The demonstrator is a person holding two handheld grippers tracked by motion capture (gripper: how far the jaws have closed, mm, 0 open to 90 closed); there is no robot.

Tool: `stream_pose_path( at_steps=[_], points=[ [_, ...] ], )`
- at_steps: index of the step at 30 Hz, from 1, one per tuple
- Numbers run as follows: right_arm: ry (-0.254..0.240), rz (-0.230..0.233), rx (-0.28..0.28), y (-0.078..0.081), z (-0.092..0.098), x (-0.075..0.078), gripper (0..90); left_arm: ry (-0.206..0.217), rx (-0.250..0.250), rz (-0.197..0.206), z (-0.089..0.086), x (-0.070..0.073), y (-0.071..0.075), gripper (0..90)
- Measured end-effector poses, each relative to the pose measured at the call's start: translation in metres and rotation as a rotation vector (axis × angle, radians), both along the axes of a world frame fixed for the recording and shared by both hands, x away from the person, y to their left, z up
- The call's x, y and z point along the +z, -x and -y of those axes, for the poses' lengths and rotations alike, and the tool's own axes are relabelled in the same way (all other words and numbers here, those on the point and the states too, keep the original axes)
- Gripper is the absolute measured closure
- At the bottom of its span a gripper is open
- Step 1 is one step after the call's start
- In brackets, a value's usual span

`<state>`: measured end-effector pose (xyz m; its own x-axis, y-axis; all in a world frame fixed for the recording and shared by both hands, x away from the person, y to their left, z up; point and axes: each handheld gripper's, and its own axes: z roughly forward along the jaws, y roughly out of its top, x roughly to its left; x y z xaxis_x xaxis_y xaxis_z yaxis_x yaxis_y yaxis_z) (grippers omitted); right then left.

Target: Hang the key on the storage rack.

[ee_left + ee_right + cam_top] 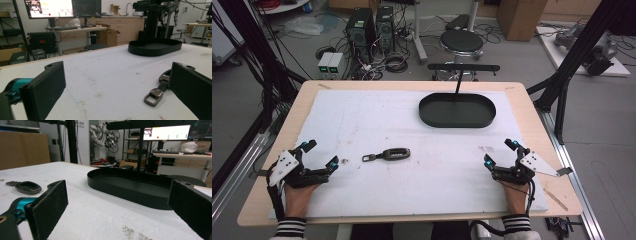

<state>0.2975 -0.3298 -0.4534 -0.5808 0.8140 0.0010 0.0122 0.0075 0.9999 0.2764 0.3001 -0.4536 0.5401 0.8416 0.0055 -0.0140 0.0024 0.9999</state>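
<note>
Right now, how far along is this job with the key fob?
Nothing looks done: the dark key fob with metal clasp lies on the white foam mat, apart from the black oval tray. In hand: nothing; left gripper and right gripper are open. Left: grasping the fob, likely moving it.

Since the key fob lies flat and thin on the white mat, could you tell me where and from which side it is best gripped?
Probably the dark oval body of the key fob, not its slim metal clasp. It lies flat, long axis left to right, so come from above and close across its narrow width. The left gripper is nearer and stands open.
</note>
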Motion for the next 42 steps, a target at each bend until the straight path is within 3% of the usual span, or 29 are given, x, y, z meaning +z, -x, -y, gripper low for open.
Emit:
stream_pose_path(
  at_steps=[18,23,31,34,35,36,39,42],
  points=[
    [-0.004,-0.004,0.002,0.001,-0.001,0.0,2.0,0.01,0.003,-0.003,-0.001,0.0,0.0,1.7],
    [0.004,0.004,-0.001,0.001,-0.001,0.0,2.0,0.028,-0.001,-0.029,-0.003,0.001,-0.003,1.7],
    [0.001,0.004,0.002,0.001,-0.001,0.0,2.0,-0.028,-0.081,-0.033,-0.005,0.013,-0.01,1.7],
    [0.001,0.004,0.001,0.001,-0.001,0.0,2.0,-0.084,-0.104,-0.055,-0.006,0.025,-0.017,1.7],
    [0.001,0.005,0.001,0.001,-0.001,0.0,2.0,-0.084,-0.104,-0.055,-0.006,0.025,-0.017,1.7],
    [0.001,0.006,0.0,0.001,-0.001,0.0,2.0,-0.089,-0.127,-0.059,-0.007,0.028,-0.019,1.7],
    [0.0,0.009,-0.003,0.001,-0.001,0.0,2.0,-0.163,-0.198,-0.107,-0.003,0.042,-0.028,1.7],
    [-0.002,0.006,-0.001,0.001,-0.001,0.0,2.0,-0.191,-0.242,-0.13,0.001,0.053,-0.034,1.7]
  ],
)
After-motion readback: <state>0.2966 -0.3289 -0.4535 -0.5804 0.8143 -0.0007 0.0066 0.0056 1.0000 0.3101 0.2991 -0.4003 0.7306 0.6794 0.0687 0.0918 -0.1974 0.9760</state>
